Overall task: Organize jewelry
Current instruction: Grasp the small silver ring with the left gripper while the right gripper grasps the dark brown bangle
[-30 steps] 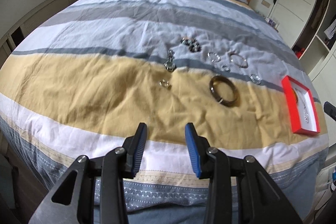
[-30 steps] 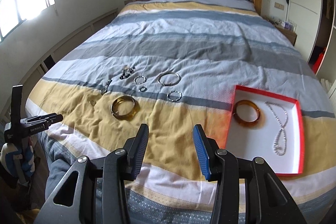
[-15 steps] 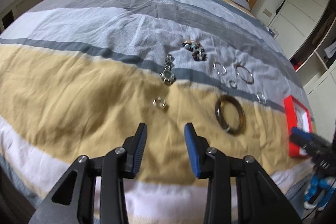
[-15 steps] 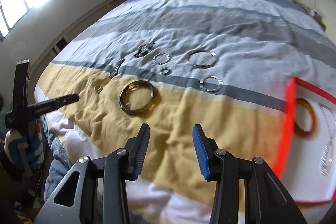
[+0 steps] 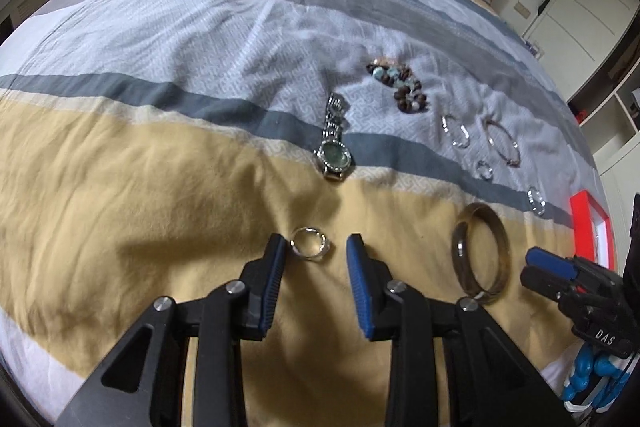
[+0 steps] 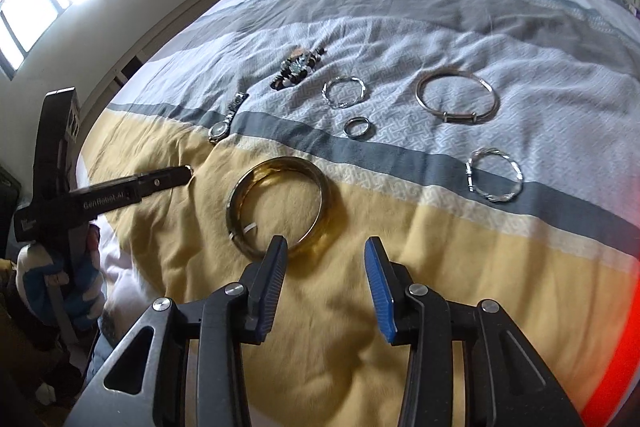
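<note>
Yellow band of bedspread [image 5: 140,227] left of ring [image 5: 309,247]: bare, open approach. Right of ring, bare gap up to amber bangle [image 5: 482,255]. Beyond: watch [image 5: 334,155], beads [image 5: 404,83], 2 bracelets [image 6: 344,91] crowd the grey stripes.

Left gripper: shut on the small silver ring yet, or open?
Open. The left gripper has been closing, but its blue pads flank the small silver ring with gaps either side.
</note>
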`<action>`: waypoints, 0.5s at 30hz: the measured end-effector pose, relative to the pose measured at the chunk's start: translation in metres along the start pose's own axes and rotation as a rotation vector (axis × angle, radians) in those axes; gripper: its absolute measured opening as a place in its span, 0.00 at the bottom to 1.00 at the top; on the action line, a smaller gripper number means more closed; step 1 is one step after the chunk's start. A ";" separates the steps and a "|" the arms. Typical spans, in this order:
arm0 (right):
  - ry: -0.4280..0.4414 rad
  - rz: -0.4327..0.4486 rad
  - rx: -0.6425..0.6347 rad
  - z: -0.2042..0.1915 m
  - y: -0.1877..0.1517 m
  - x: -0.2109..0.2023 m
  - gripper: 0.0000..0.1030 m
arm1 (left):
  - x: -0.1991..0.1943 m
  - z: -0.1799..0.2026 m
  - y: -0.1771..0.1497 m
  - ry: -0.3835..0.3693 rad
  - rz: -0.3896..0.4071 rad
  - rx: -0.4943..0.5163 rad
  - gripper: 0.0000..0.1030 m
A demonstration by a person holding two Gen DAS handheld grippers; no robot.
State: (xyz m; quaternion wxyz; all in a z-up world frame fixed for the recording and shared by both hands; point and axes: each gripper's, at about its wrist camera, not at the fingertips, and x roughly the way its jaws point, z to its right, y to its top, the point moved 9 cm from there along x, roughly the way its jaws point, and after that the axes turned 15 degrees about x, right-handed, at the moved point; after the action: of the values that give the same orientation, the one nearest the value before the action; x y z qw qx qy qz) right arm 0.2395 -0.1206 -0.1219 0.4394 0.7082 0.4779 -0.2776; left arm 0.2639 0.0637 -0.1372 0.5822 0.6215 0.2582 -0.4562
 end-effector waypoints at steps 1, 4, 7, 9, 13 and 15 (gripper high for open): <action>0.004 -0.004 0.009 0.001 0.001 0.003 0.39 | 0.003 0.000 -0.001 0.000 -0.003 -0.001 0.29; 0.025 -0.020 0.042 0.003 0.004 0.014 0.39 | 0.007 -0.002 -0.002 0.004 -0.004 0.002 0.29; 0.038 -0.031 0.055 0.002 0.006 0.022 0.39 | 0.009 0.000 -0.003 0.021 0.000 0.022 0.27; 0.043 -0.035 0.052 -0.001 0.007 0.027 0.40 | 0.011 0.000 -0.004 0.030 0.003 0.027 0.25; 0.036 -0.036 0.041 -0.006 0.008 0.035 0.42 | 0.013 -0.002 -0.006 0.042 0.008 0.027 0.18; 0.023 -0.032 0.036 -0.007 0.008 0.039 0.42 | 0.014 -0.002 -0.007 0.049 0.009 0.034 0.18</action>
State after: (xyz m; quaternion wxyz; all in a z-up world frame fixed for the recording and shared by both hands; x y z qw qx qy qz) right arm 0.2619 -0.0982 -0.1475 0.4164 0.7114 0.4892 -0.2848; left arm 0.2653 0.0641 -0.1530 0.5670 0.6434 0.2617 -0.4428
